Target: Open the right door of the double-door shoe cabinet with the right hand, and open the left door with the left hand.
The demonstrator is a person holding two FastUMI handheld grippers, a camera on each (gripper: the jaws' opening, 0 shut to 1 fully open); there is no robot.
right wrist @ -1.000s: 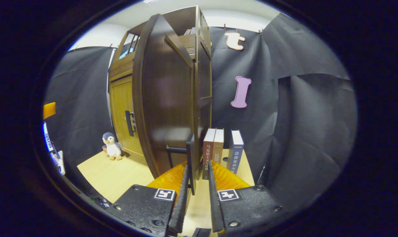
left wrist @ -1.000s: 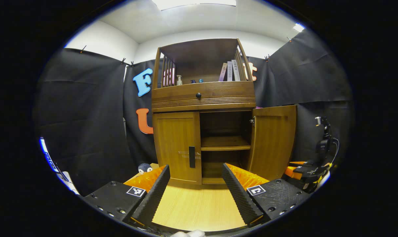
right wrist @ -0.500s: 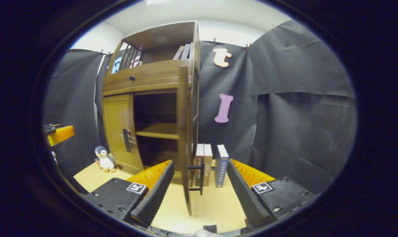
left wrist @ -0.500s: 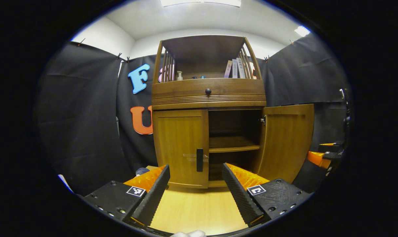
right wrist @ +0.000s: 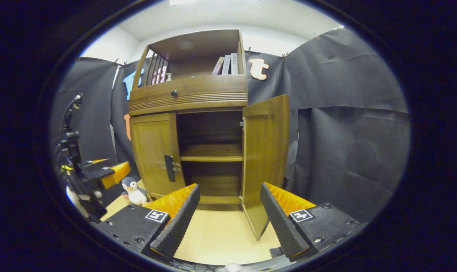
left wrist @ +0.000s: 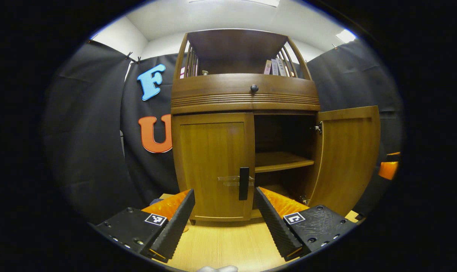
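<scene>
Shoe cabinet standing on a light wooden floor. The right door is swung open, exposing an inner shelf; the left door is closed, its dark handle at the inner edge. The left tool is spread wide and holds nothing, near the handle without touching it. The right tool is likewise wide and empty, apart from the open door. A toy penguin sits left of the cabinet.
</scene>
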